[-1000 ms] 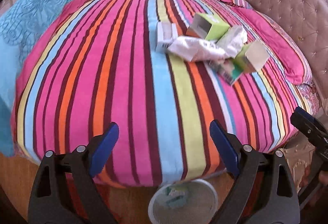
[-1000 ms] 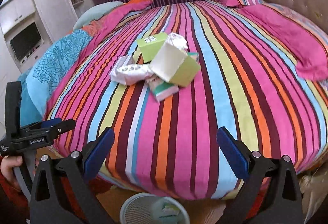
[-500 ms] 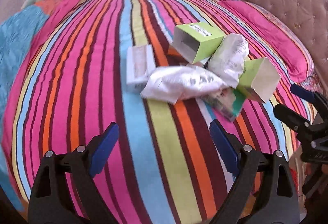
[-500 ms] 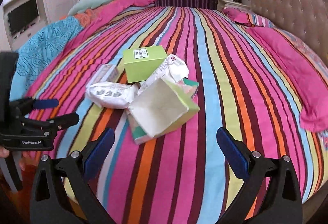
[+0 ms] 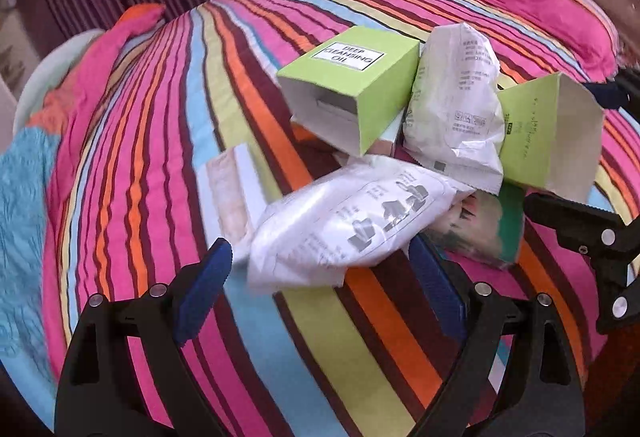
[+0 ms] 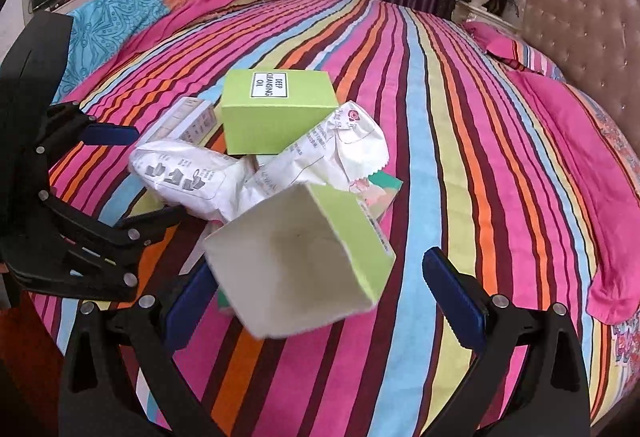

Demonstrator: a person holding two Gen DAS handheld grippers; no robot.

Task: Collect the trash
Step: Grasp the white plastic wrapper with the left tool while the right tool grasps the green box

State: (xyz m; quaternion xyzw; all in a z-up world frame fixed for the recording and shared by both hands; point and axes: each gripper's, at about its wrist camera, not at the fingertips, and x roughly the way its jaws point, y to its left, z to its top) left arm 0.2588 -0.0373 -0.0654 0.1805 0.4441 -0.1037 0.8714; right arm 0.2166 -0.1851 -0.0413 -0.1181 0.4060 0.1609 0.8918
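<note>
A heap of trash lies on the striped bed. A white crumpled packet (image 5: 352,225) (image 6: 188,177) lies nearest my left gripper (image 5: 320,277), which is open with the packet's near end between its blue pads. An open green box (image 6: 304,257) (image 5: 552,141) lies between the open pads of my right gripper (image 6: 320,301). Behind are a green "Deep Cleansing Oil" box (image 5: 356,85) (image 6: 276,109), a second white packet (image 5: 456,101) (image 6: 332,153), a small white box (image 5: 232,189) (image 6: 184,121) and a flat teal carton (image 5: 488,233) (image 6: 380,193).
The bed (image 5: 160,117) has a striped cover, pink pillows (image 6: 592,165) on the right and a tufted headboard (image 6: 580,29). A blue quilt (image 6: 108,21) lies at the left. Purple curtains hang behind.
Both grippers have moved forward over the bed to the trash heap; the pieces now lie between their open pads. The waste bin below has left both views.
</note>
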